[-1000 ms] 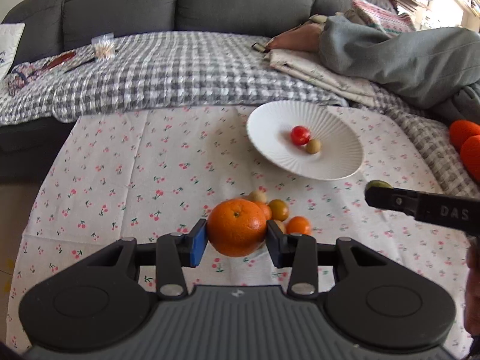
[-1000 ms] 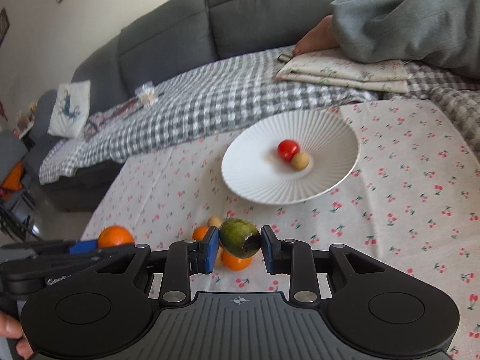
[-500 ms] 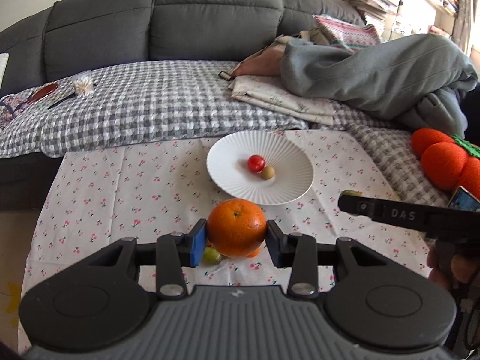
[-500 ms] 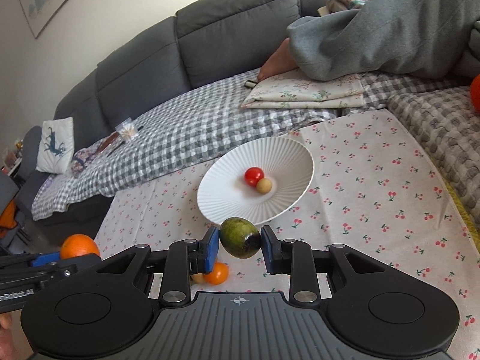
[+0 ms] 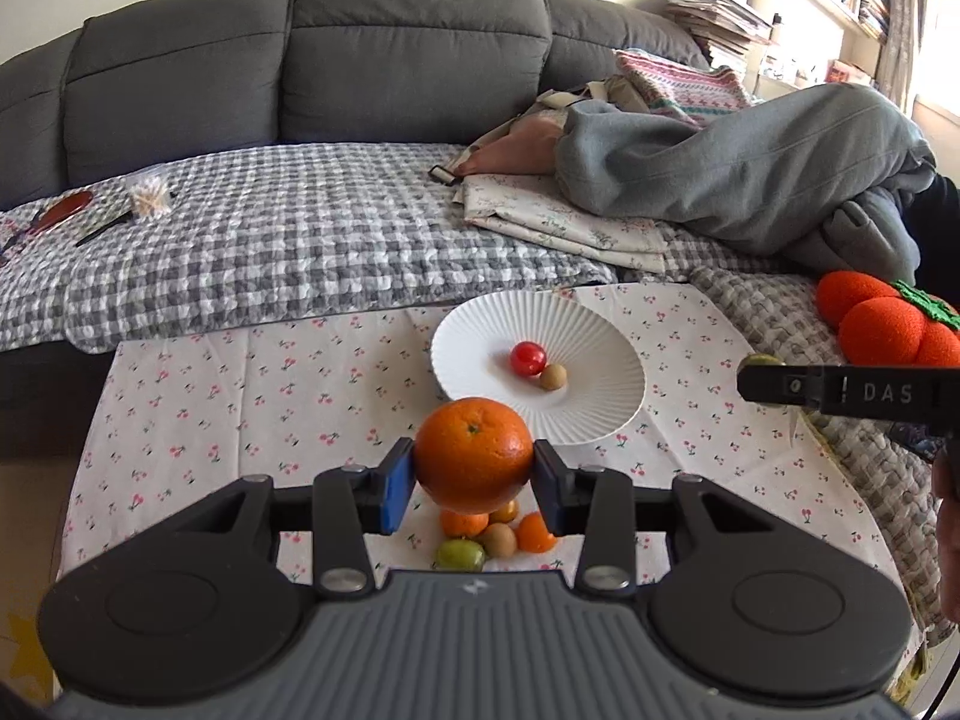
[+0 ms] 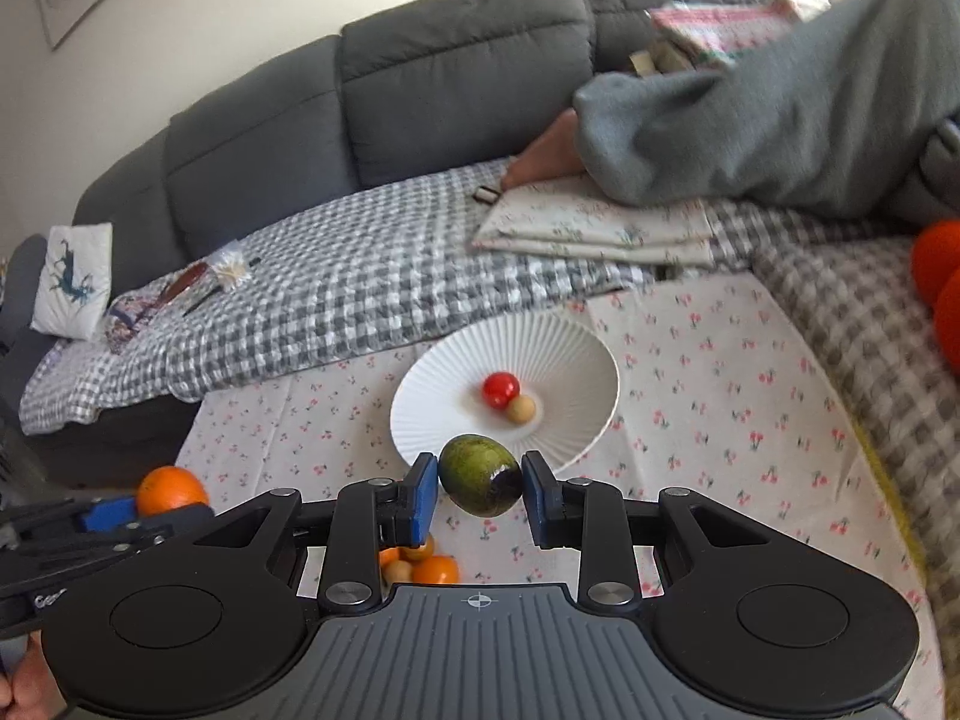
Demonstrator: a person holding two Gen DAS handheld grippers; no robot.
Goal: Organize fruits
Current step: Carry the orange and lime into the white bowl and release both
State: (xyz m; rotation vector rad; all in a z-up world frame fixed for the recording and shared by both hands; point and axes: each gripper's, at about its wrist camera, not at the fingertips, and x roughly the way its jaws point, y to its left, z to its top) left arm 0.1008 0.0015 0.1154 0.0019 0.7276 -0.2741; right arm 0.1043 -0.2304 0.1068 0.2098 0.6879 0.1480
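My left gripper (image 5: 474, 474) is shut on a large orange (image 5: 474, 455), held above the table in front of the white ribbed plate (image 5: 594, 414). The plate holds a red cherry tomato (image 5: 528, 358) and a small tan fruit (image 5: 553, 376). My right gripper (image 6: 479, 489) is shut on a dark green avocado (image 6: 480, 474), held above the table before the plate (image 6: 432, 396). Several small orange, tan and green fruits (image 5: 489, 531) lie on the cloth below the left gripper. The left gripper with the orange (image 6: 171, 491) shows at the left of the right wrist view.
The table carries a cherry-print cloth (image 5: 240, 396). Behind it is a grey sofa (image 5: 360, 72) with a checked blanket (image 5: 270, 252), folded cloths and a grey garment (image 5: 750, 168). An orange plush toy (image 5: 882, 324) lies at the right.
Both grippers have lifted and drawn back with their fruits, so the plate looks smaller and farther. The small fruit pile now lies below the left gripper.
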